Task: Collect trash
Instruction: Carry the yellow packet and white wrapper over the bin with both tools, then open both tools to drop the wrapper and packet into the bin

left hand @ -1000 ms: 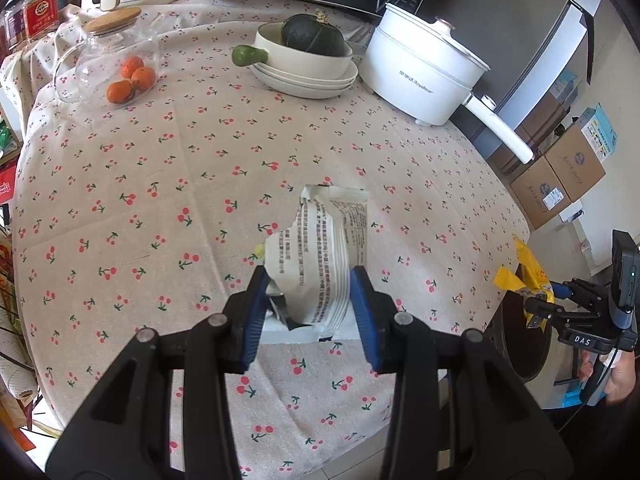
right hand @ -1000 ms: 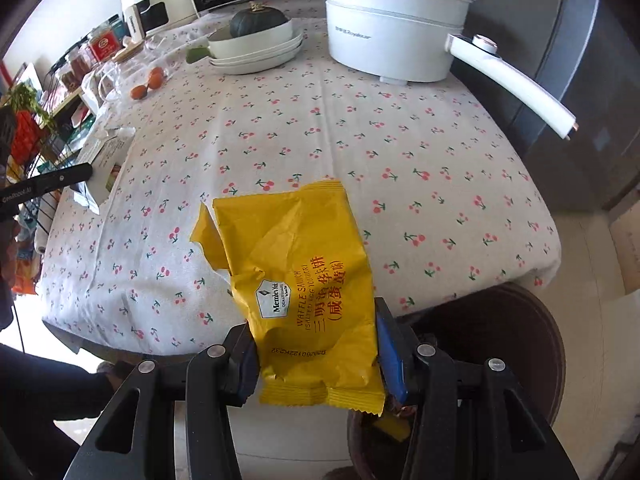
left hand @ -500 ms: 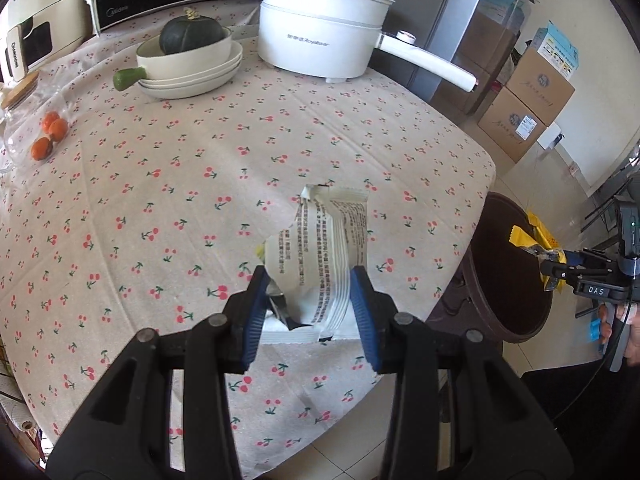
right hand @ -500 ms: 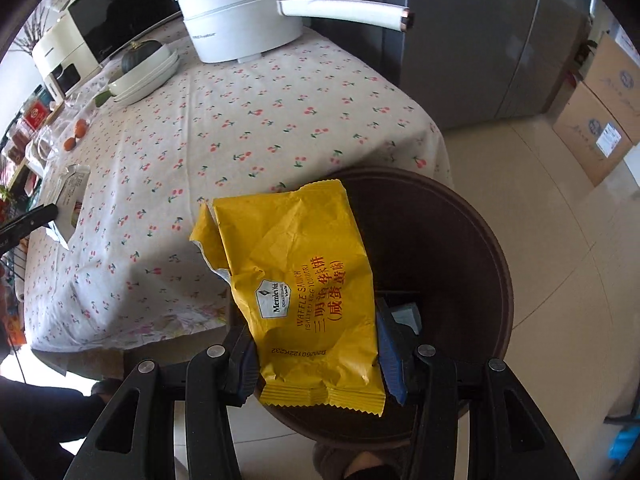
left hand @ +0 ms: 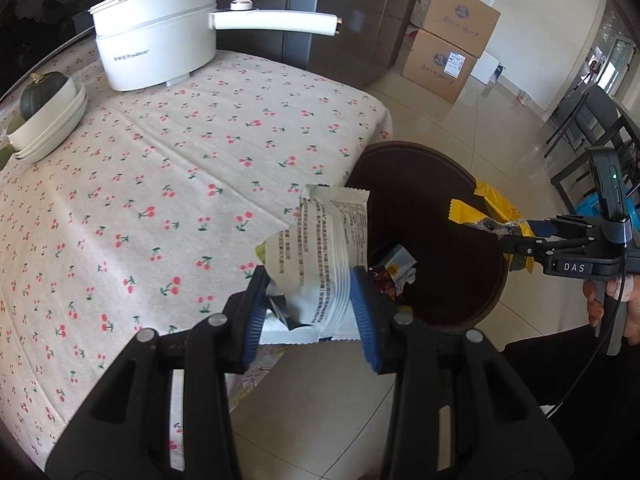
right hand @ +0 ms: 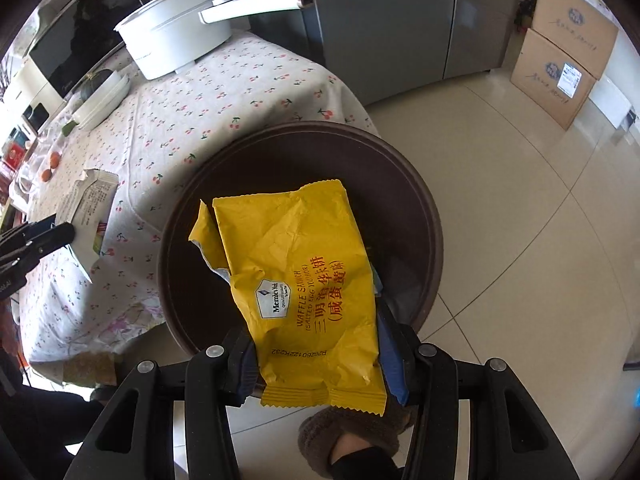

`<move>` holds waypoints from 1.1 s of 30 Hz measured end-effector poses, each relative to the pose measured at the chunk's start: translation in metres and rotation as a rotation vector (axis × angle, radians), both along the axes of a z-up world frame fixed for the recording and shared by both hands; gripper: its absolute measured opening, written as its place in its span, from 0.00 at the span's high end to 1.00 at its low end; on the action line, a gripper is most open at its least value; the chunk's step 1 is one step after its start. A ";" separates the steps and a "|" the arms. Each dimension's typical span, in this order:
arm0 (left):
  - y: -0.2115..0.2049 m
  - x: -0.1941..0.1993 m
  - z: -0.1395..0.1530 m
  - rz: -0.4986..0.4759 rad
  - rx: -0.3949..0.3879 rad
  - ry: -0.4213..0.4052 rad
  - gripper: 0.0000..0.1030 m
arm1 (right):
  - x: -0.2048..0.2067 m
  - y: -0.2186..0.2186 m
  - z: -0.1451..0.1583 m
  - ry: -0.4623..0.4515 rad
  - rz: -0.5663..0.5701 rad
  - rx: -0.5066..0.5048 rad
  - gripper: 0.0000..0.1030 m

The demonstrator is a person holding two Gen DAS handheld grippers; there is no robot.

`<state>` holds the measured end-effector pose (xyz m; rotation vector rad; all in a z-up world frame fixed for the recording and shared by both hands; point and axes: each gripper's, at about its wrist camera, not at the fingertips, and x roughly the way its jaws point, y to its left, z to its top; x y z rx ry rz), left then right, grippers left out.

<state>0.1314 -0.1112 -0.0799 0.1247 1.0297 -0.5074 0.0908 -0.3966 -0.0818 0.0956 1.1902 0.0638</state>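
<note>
Both wrappers poised at the round dark brown bin (right hand: 434, 236), ready to drop.
Right tool (right hand: 316, 354) clenched on the crinkled yellow snack wrapper (right hand: 308, 280) directly over it; left tool (left hand: 308, 312) grips the white printed wrapper (left hand: 324, 256), bin ahead-right beside the cherry-print surface (left hand: 160, 168); next, I judge, release both.

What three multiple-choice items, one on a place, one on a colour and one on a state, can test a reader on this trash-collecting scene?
1. Where is the round dark brown trash bin?
A. on the table
B. on the floor beside the cherry-print tablecloth
C. inside a cardboard box

2. What colour is the crumpled snack wrapper in the right gripper?
A. yellow
B. green
C. white

3. What is the state of the left gripper?
A. open and holding nothing
B. resting on the white electric pot
C. shut on the white printed wrapper

Key: 1 B, the bin stands on the tiles at the table's edge. 2 A, the wrapper is yellow with red print. 3 C, the jaws pinch the wrapper from both sides.
</note>
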 end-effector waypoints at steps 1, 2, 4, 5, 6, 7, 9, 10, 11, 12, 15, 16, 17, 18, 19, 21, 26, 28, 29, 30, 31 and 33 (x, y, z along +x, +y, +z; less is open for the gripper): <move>-0.008 -0.001 -0.002 -0.012 0.001 0.005 0.58 | -0.002 -0.005 0.000 -0.001 -0.009 0.002 0.50; -0.017 -0.001 -0.005 -0.023 0.002 0.009 0.58 | -0.003 -0.010 -0.001 -0.001 -0.019 0.005 0.50; -0.031 0.000 -0.010 -0.040 0.002 0.013 0.58 | -0.006 -0.019 -0.001 -0.001 -0.037 0.006 0.49; -0.037 0.000 -0.012 -0.046 0.000 0.014 0.58 | -0.007 -0.023 -0.002 0.000 -0.045 0.006 0.49; -0.043 0.001 -0.014 -0.053 -0.003 0.015 0.58 | -0.008 -0.027 -0.003 0.001 -0.052 0.005 0.49; -0.049 0.002 -0.016 -0.058 -0.006 0.016 0.58 | -0.009 -0.030 -0.004 0.003 -0.058 0.004 0.49; -0.060 0.003 -0.021 -0.068 -0.012 0.016 0.58 | -0.010 -0.035 -0.006 0.006 -0.069 0.004 0.49; -0.065 0.004 -0.023 -0.073 -0.014 0.016 0.58 | -0.012 -0.037 -0.006 0.006 -0.073 0.004 0.49; -0.069 0.004 -0.025 -0.078 -0.015 0.014 0.58 | -0.013 -0.038 -0.006 0.007 -0.075 0.003 0.49; -0.073 0.005 -0.027 -0.082 -0.016 0.013 0.58 | -0.013 -0.040 -0.007 0.007 -0.077 0.002 0.49; -0.080 0.007 -0.032 -0.097 -0.024 0.004 0.55 | -0.015 -0.044 -0.009 0.011 -0.084 0.000 0.49; -0.083 0.007 -0.032 -0.101 -0.020 -0.003 0.51 | -0.015 -0.045 -0.009 0.013 -0.087 -0.001 0.48; -0.085 0.007 -0.033 -0.100 -0.006 -0.010 0.34 | -0.016 -0.046 -0.010 0.015 -0.089 -0.001 0.48; -0.087 0.007 -0.033 -0.089 0.016 -0.024 0.15 | -0.015 -0.047 -0.011 0.017 -0.091 -0.001 0.48; -0.087 0.007 -0.032 -0.076 0.032 -0.043 0.11 | -0.015 -0.048 -0.012 0.019 -0.092 -0.001 0.48; -0.087 0.006 -0.032 -0.066 0.057 -0.059 0.08 | -0.014 -0.048 -0.012 0.022 -0.094 -0.004 0.48; -0.076 0.007 -0.029 -0.032 0.069 -0.051 0.03 | -0.011 -0.044 -0.013 0.022 -0.091 -0.008 0.48; -0.069 0.007 -0.027 -0.015 0.067 -0.044 0.02 | -0.010 -0.041 -0.013 0.023 -0.088 -0.012 0.47; -0.065 0.007 -0.027 -0.007 0.063 -0.039 0.01 | -0.009 -0.039 -0.012 0.024 -0.086 -0.016 0.47; -0.061 0.007 -0.026 0.003 0.059 -0.035 0.01 | -0.008 -0.037 -0.012 0.024 -0.084 -0.020 0.47; -0.056 0.007 -0.025 0.014 0.055 -0.032 0.01 | -0.006 -0.034 -0.012 0.024 -0.084 -0.023 0.47; -0.047 0.005 -0.021 0.036 0.044 -0.028 0.01 | -0.003 -0.029 -0.012 0.024 -0.080 -0.027 0.47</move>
